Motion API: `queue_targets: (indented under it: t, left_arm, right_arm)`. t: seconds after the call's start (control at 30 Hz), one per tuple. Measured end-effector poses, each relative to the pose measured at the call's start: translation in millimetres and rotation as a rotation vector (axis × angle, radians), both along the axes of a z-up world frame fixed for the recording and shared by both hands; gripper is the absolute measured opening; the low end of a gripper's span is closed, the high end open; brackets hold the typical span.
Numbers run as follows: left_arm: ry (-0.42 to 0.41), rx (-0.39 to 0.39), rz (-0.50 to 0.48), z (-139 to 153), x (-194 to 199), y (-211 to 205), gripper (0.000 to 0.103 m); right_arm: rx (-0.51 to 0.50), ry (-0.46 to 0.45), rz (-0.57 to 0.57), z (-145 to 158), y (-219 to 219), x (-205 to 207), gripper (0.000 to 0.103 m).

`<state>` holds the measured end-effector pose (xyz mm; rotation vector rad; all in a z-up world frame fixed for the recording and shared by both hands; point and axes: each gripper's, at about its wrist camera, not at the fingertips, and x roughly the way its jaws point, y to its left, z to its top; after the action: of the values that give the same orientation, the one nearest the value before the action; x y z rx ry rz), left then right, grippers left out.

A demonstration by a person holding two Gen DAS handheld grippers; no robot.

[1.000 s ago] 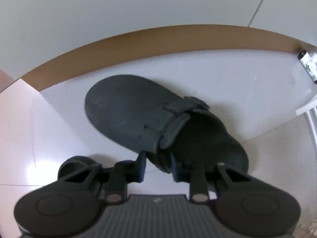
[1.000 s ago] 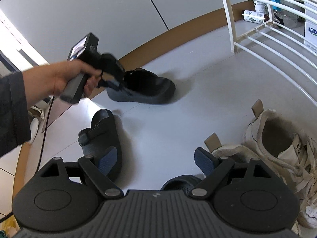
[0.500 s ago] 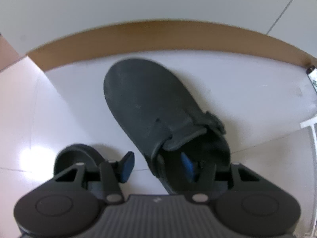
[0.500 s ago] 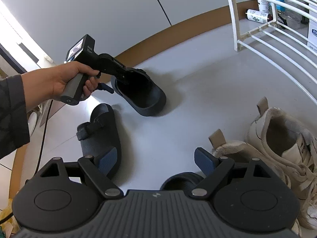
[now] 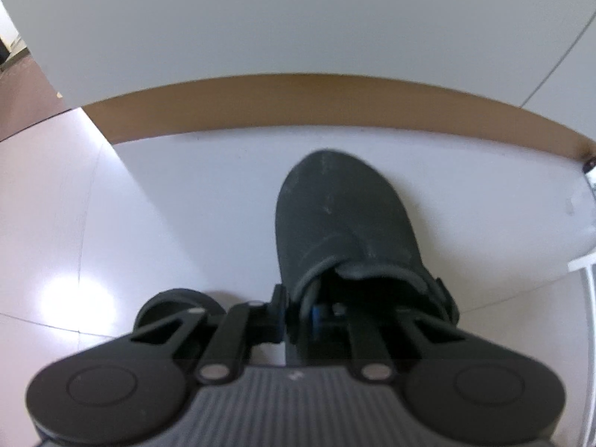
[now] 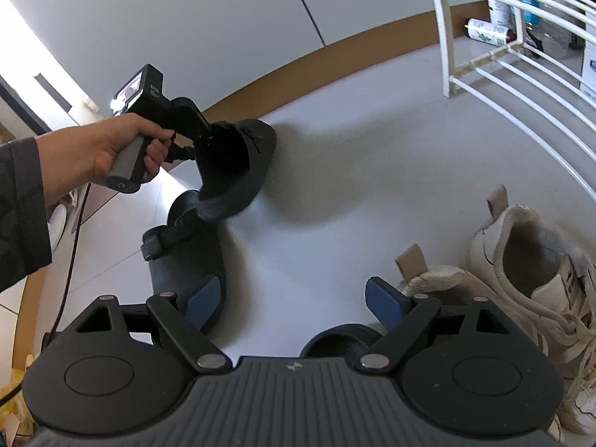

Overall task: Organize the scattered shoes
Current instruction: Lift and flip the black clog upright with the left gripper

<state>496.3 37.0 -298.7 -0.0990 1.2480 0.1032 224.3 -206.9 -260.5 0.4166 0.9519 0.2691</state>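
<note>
The left claw [image 6: 203, 138], held in a hand [image 6: 108, 149], had just been closing and was clamped on the side wall of a black clog [image 6: 238, 164] at its opening: one finger sat outside the wall and the other, with its blue pad, inside the shoe. In the right wrist view the clog hung tilted, heel raised over the strap end of a second black clog [image 6: 186, 260] and toe low near the floor [image 6: 335, 193]; whether the toe still touched could not be told. The right claw [image 6: 294, 300] hovered with its jaws wide apart and nothing between them, above the floor between the second clog and a pair of white sneakers [image 6: 529, 283], which stood side by side at the right. A white wire rack [image 6: 521, 70] stood behind the sneakers, well apart from the clogs. The step in hand appeared to be the pick-up of the first clog. The next move probably called for carrying it clear of its mate and setting it down parallel beside that shoe or on the rack; the thin-wall grip could let the shoe swing or slip.
</note>
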Motion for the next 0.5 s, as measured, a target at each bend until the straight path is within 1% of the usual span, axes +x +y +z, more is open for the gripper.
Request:
queue_targets:
  t: [0.13, 0.23, 0.33, 0.37, 0.5]
  left_arm:
    - [-0.008, 0.007, 0.008, 19, -8, 6, 0.013]
    - [-0.026, 0.005, 0.016, 27, -13, 11, 0.013]
    - [-0.038, -0.002, 0.015, 43, -20, 25, 0.012]
    - [-0.039, -0.007, 0.020, 52, -25, 27, 0.012]
    - [-0.042, -0.021, 0.037, 70, -41, 47, 0.012]
  right_arm:
    - [-0.002, -0.022, 0.005, 9, 6, 1, 0.089]
    - [-0.006, -0.034, 0.007, 16, 10, 0, 0.089]
    - [-0.017, -0.047, 0.017, 22, 16, 0, 0.089]
    - [-0.023, -0.050, 0.022, 26, 20, 0, 0.089]
    - [-0.051, -0.060, 0.042, 39, 31, 2, 0.089]
